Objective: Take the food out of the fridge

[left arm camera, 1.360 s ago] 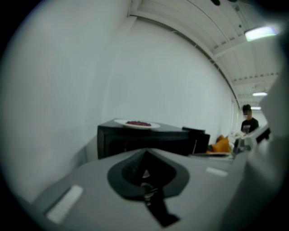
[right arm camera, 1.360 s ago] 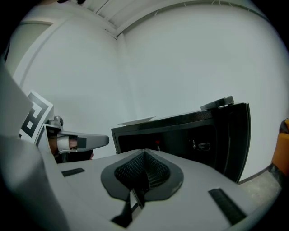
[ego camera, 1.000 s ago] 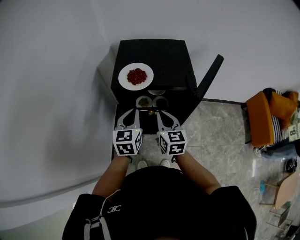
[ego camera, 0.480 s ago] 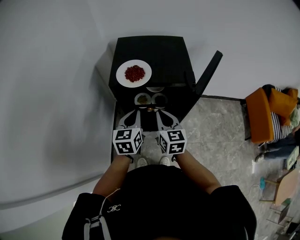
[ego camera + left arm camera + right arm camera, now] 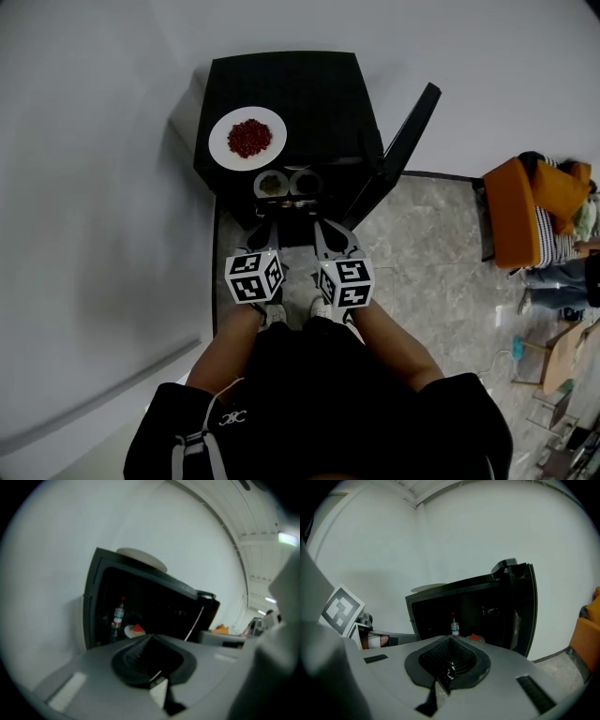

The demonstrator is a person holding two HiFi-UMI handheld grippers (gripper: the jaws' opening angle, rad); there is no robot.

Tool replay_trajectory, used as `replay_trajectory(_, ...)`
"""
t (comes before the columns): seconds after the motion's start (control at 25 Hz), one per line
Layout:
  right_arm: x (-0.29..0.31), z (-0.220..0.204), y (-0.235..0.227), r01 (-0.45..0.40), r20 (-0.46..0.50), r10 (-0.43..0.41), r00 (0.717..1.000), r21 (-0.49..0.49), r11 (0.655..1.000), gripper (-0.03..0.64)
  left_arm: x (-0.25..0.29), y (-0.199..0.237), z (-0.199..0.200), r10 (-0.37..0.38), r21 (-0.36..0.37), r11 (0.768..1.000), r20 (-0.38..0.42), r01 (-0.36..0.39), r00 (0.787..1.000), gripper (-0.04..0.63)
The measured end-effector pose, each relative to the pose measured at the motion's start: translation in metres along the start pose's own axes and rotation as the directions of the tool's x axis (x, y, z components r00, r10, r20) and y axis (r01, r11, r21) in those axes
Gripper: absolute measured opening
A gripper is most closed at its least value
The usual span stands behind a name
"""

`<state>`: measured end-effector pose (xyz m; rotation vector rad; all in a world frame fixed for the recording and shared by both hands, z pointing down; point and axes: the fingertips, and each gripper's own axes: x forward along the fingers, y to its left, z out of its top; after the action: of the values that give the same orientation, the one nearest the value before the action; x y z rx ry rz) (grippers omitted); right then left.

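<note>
My left tongs [image 5: 272,225] and right tongs [image 5: 322,227] are both pinched shut on nothing, so it looks barely started. The fridge [image 5: 309,84] stands open right ahead of the tips, with a plate of red stuff [image 5: 247,139] on top. The bowls [image 5: 270,184] and bottle [image 5: 117,618] just past the tips aren't out yet

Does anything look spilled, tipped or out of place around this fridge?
Nothing stands out. The plate of red food sits flat on the fridge, its door stands open, and the bottle inside is upright. No spill shows.
</note>
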<state>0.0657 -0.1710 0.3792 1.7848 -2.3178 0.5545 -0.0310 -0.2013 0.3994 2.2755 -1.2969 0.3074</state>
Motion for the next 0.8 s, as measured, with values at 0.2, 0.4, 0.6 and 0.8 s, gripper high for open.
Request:
replay_trajectory(0.2, 0.011, -0.018, -0.013, 0.009, -0.034, -0.009, 0.999, 0.008, 1.000, -0.008, 0.028, 0.019, -0.023, 0.023, -0.076, 0.997, -0.011, -0.024, 1.000, 0.000)
replay_trajectory(0.4, 0.025, -0.042, -0.027, 0.030, -0.071, -0.028, 0.997, 0.030, 0.999, -0.008, 0.055, 0.040, -0.053, -0.008, -0.205, 0.979, -0.035, 0.001, 0.999, 0.000)
replay_trajectory(0.6, 0.034, -0.065, -0.033, 0.061, -0.083, -0.055, 0.995, 0.064, 0.996, -0.008, 0.073, 0.056, -0.080, -0.027, -0.249, 0.968, -0.052, 0.013, 0.998, 0.002)
replay_trajectory(0.8, 0.038, -0.093, -0.041, 0.101, -0.084, -0.091, 0.992, 0.115, 0.988, -0.008, 0.101, 0.059, -0.090, -0.061, -0.233, 0.971, -0.036, 0.051, 0.997, 0.030)
